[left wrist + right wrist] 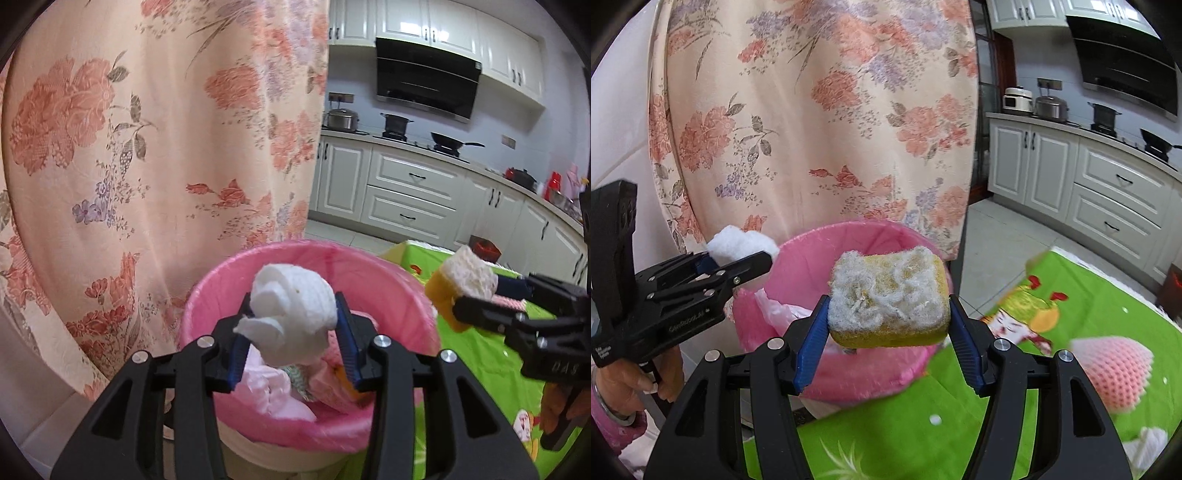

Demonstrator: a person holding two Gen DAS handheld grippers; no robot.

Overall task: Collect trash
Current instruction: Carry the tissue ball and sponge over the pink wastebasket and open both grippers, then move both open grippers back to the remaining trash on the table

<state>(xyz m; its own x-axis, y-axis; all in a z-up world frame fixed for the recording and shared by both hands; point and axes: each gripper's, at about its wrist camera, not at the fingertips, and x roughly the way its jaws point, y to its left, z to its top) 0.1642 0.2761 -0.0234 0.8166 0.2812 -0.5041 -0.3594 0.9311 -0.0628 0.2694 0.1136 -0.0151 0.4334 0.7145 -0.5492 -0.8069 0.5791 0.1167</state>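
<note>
My left gripper (293, 302) is shut on a crumpled white tissue wad (295, 314), holding it right over the mouth of a bin with a pink liner (207, 295). Pink and patterned scraps lie inside the bin. My right gripper (889, 301) is shut on a worn yellow sponge (890, 295) with a frayed grey top, just in front of the bin's rim (798, 251). The right gripper (476, 295) with the sponge (461, 280) shows at the right of the left wrist view. The left gripper (738, 254) and tissue (738, 240) show at the left of the right wrist view.
A floral curtain (147, 147) hangs close behind the bin. To the right is a table with a green patterned cloth (923, 424), carrying a pink foam net (1115, 369). White kitchen cabinets (406, 184) stand beyond. A person's hand (628, 384) grips the left tool.
</note>
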